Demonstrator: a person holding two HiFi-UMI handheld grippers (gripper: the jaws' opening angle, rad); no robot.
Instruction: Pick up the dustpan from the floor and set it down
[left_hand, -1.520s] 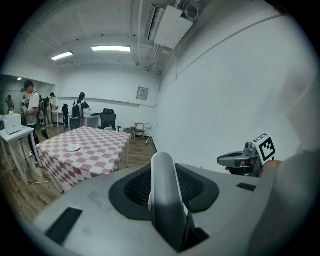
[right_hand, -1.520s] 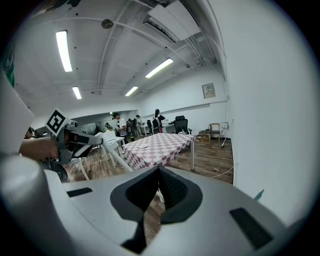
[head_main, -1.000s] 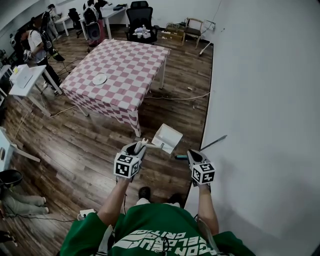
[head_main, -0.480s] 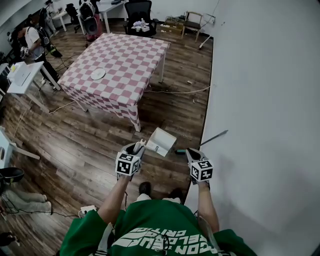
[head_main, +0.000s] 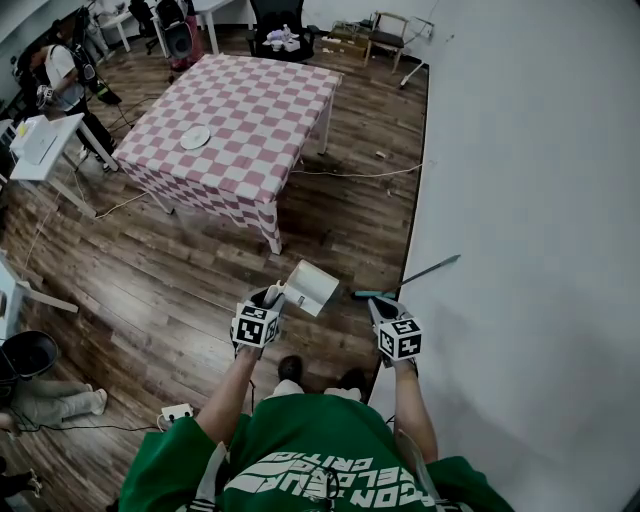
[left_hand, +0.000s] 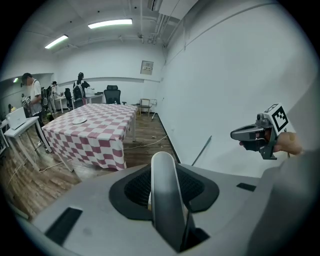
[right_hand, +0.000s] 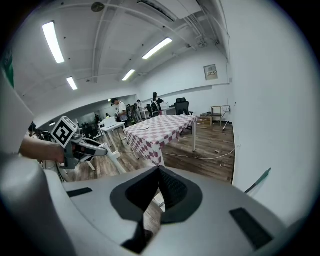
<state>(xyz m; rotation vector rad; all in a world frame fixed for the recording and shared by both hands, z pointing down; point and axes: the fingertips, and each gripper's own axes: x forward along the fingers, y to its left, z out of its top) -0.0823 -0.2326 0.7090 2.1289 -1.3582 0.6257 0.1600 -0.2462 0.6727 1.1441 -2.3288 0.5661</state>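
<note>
The white dustpan (head_main: 312, 285) hangs out ahead of my left gripper (head_main: 274, 297), over the wooden floor between the table and the wall. Its pale grey handle (left_hand: 165, 200) runs between the jaws of the left gripper (left_hand: 164, 172), which is shut on it. My right gripper (head_main: 379, 306) hangs beside it near the wall, to the dustpan's right. Its pads meet at the tip with nothing between them in the right gripper view (right_hand: 159, 171). Each gripper shows in the other's view, the right one (left_hand: 236, 134) and the left one (right_hand: 104, 148).
A table with a red-and-white checked cloth (head_main: 240, 125) and a white plate (head_main: 195, 137) stands ahead. A teal-handled stick (head_main: 425, 271) leans on the white wall (head_main: 530, 200) at the right. Cables (head_main: 350, 172) trail over the floor. People stand by desks (head_main: 45, 150) at far left.
Both grippers have sunk toward the floor, the left one carrying the dustpan down with it. The grip on the handle is unchanged.
</note>
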